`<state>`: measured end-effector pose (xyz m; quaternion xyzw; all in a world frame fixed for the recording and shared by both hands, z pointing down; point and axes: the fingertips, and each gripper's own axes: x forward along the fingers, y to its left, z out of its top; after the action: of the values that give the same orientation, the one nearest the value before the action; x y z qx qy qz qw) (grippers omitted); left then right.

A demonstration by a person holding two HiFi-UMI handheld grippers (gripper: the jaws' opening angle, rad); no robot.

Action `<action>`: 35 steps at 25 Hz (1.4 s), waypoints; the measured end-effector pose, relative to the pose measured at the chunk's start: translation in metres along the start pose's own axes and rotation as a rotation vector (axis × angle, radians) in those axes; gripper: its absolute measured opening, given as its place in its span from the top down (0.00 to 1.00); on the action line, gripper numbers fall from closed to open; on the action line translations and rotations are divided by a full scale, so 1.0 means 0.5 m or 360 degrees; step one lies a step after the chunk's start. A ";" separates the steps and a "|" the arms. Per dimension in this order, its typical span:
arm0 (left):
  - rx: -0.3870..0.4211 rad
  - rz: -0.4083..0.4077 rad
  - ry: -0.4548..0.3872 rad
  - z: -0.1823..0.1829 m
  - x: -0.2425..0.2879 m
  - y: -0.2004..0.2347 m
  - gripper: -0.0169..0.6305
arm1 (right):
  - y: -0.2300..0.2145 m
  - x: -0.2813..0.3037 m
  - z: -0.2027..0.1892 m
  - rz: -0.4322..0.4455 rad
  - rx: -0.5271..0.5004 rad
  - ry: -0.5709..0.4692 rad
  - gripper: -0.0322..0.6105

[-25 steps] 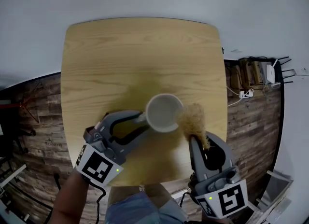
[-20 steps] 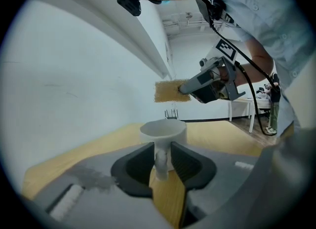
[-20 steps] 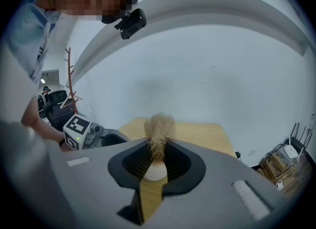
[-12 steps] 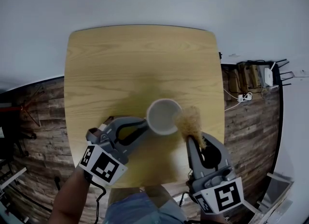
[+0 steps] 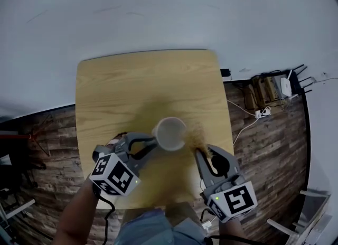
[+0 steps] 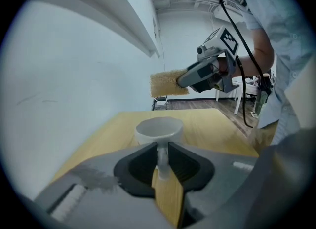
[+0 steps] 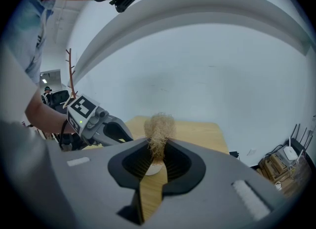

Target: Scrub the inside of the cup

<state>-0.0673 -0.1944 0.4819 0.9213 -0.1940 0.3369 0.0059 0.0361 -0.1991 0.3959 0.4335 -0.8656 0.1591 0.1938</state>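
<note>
Pinching cup handle [image 6: 162,158], just-closed left tongs [image 5: 151,142]; right tongs [image 5: 203,152] (beside cup [image 5: 170,133]) clamping scrubber [image 7: 159,128]

Cup [image 5: 170,133] mouth is unobstructed from above. Left gripper [image 5: 152,142], jaws just closed on the handle [image 6: 162,155], blocks the cup's near-left side. Right gripper [image 5: 204,151], holding the scrubber [image 5: 196,135], crowds the cup's right rim. Table [image 5: 132,85] beyond the cup is open for passage.

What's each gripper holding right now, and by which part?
The left gripper, whose jaws have just been closing, grips the cup by its handle. The right gripper pinches the scrubber by its lower end.
</note>
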 end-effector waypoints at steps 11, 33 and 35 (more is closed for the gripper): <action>0.0127 -0.0010 0.0258 0.048 0.022 -0.005 0.82 | -0.023 -0.001 -0.014 0.0366 -0.0361 0.0207 0.86; 0.0239 -0.0070 0.0326 0.099 0.038 -0.021 0.82 | -0.002 0.119 -0.104 0.0863 -0.1095 0.0835 0.87; 0.0245 -0.0087 0.0315 0.107 0.041 -0.028 0.82 | 0.007 0.127 -0.113 0.0887 -0.1141 0.0854 0.87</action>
<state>-0.0149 -0.1962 0.4550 0.8862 -0.1410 0.4399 -0.0366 0.0094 -0.2159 0.4751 0.0374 -0.8680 0.0040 0.4952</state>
